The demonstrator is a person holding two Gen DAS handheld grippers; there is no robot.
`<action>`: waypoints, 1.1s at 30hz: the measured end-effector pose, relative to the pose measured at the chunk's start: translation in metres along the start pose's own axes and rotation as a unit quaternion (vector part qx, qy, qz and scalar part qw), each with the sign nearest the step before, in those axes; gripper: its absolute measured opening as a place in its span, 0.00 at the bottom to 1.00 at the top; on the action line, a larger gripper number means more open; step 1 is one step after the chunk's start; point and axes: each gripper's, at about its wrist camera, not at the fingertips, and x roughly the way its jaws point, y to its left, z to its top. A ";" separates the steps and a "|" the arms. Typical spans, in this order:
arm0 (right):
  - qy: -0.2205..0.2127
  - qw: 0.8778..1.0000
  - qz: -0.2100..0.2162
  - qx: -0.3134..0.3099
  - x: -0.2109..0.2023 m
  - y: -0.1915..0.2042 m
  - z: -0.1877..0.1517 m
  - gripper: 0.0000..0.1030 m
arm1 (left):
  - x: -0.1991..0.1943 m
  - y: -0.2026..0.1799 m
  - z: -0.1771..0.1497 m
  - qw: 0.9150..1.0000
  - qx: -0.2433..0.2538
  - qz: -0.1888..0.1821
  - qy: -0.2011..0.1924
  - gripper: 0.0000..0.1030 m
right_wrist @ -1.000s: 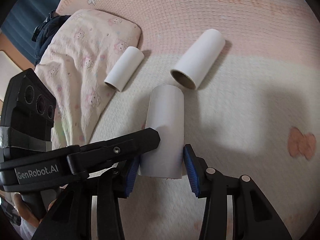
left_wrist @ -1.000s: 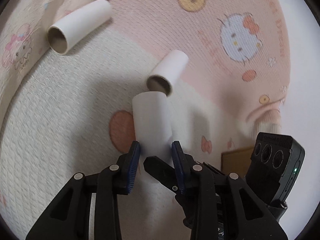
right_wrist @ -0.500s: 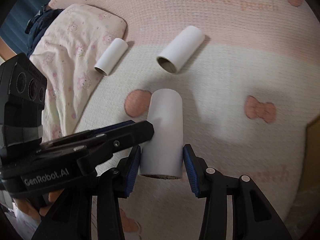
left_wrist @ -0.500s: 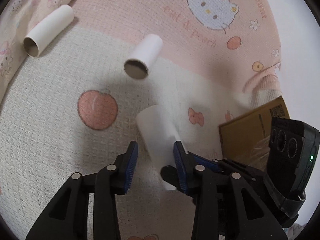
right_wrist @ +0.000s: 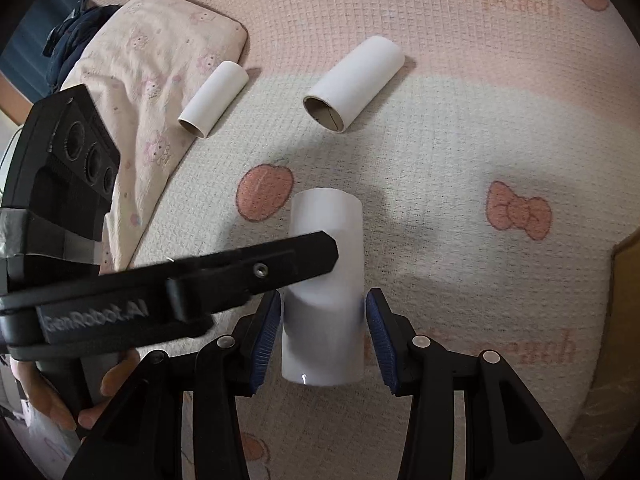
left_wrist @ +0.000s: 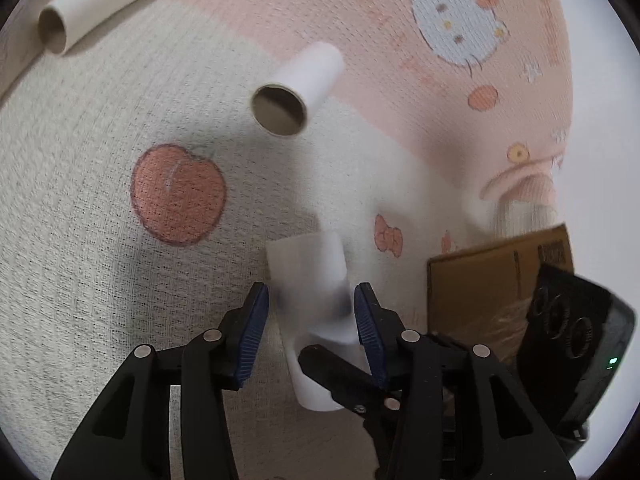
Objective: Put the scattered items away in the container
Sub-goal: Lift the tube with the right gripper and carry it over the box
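Observation:
A white cardboard tube (right_wrist: 326,280) is held above the bed between the pads of my right gripper (right_wrist: 322,332), which is shut on it. The same tube (left_wrist: 310,292) shows blurred between the pads of my left gripper (left_wrist: 312,320), which also closes on it; the right gripper's finger crosses below it. Two more white tubes lie on the blanket: one in the middle (left_wrist: 298,88) (right_wrist: 354,82) and one by the pillow (left_wrist: 94,2) (right_wrist: 214,98). A brown cardboard box (left_wrist: 496,280) stands at the right; its edge (right_wrist: 624,320) also shows in the right wrist view.
A pink and cream cartoon-print blanket (right_wrist: 460,140) covers the bed. A pink patterned pillow (right_wrist: 148,68) lies at the left, with dark clothing (right_wrist: 76,36) behind it. A hand (right_wrist: 72,400) holds the left gripper's body.
Both grippers carried the held tube away from the two lying tubes, toward the right, and the cardboard box came into view. Between half a second ago and now they shifted only slightly.

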 end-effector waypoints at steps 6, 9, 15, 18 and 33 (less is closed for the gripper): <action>0.019 1.000 -0.003 0.003 0.019 -0.001 0.004 0.40 | 0.000 0.008 0.001 0.999 -0.029 -0.025 -0.001 0.38; 0.018 1.000 -0.005 -0.001 0.018 -0.001 0.003 0.39 | -0.002 0.003 -0.002 1.000 -0.019 -0.019 -0.007 0.38; 0.014 1.000 0.000 0.015 0.006 -0.001 0.004 0.39 | -0.014 -0.018 -0.005 1.000 0.016 -0.014 -0.019 0.38; 0.005 1.000 -0.004 -0.015 -0.012 0.002 0.008 0.39 | -0.025 -0.035 -0.004 0.999 0.031 -0.021 -0.030 0.38; -0.092 0.994 -0.052 -0.022 -0.148 0.002 0.043 0.39 | -0.077 -0.177 0.022 0.982 0.162 -0.082 -0.060 0.38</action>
